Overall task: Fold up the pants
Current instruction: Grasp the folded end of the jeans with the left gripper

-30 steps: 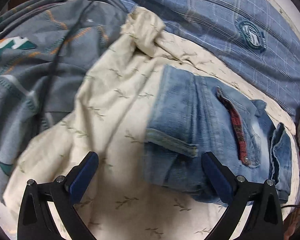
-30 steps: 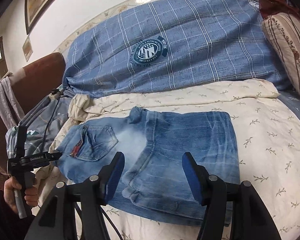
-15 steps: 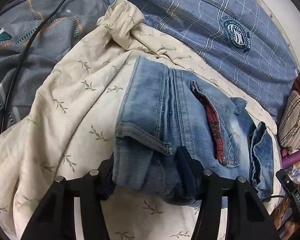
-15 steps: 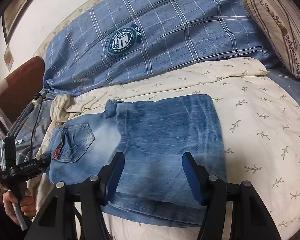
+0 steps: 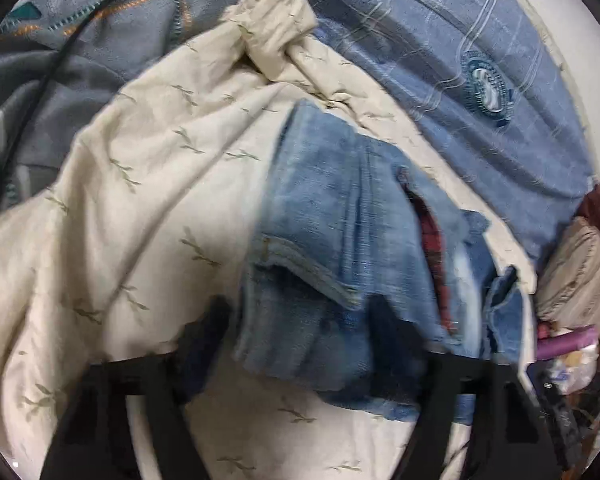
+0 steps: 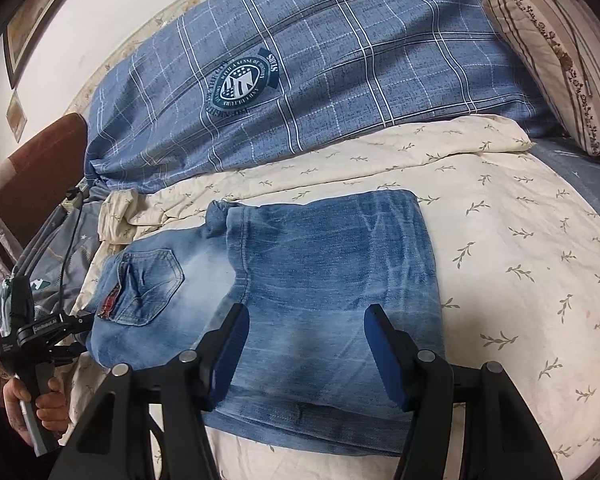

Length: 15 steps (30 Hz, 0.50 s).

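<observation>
- Pants: light blue, faded denim, lying on the cream leaf-print sheet of the bed, across the middle of the right wrist view. They look already folded into a rough rectangle, with the waist end and a back pocket toward the left of the frame.
- My left gripper sits at the lower middle of the left wrist view, which is blurred. Its fingers appear closed on the waist corner of the pants, though the blur keeps me from being sure how firm the hold is.
- My right gripper hovers low in the right wrist view, fingers spread wide and holding nothing, above the near edge of the denim.
- Risk, as I judge it: the thick waistband could slip from the left fingers if the pinch catches only one layer, and the fold would fall open.
- A second risk: lifting with the left alone may drag the whole stack sideways, because the right end is not pinned.
- The loose sheet beneath could also bunch up and be pinched along with the denim.
- The denim looks stiff and heavy, with pale wear marks and a red lining at the pocket mouth.
</observation>
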### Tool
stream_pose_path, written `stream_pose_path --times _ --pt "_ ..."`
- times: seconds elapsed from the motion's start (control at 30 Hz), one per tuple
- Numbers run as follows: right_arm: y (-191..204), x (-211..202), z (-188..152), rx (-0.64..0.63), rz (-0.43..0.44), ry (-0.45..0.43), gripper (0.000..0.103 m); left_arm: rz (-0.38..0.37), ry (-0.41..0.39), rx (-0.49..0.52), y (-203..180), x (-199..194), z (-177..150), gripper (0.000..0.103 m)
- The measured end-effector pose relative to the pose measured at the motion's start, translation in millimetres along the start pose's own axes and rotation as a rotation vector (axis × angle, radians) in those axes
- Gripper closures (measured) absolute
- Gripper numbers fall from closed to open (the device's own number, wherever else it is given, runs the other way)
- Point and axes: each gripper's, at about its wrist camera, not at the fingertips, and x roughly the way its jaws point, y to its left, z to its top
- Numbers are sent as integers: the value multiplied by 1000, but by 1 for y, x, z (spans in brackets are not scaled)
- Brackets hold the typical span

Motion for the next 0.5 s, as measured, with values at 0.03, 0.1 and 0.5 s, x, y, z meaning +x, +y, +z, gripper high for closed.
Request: stream_pose_path --times 0.03,0.1,0.5 --pt "-1 0 0 2 0 1 40 4 -6 0 0 0 1 40" --pt "-1 1 1 5 -2 2 40 2 -17 0 -1 -2 1 50" --pt "-5 2 1 15 -6 3 40 4 -33 -16 -1 5 6 35"
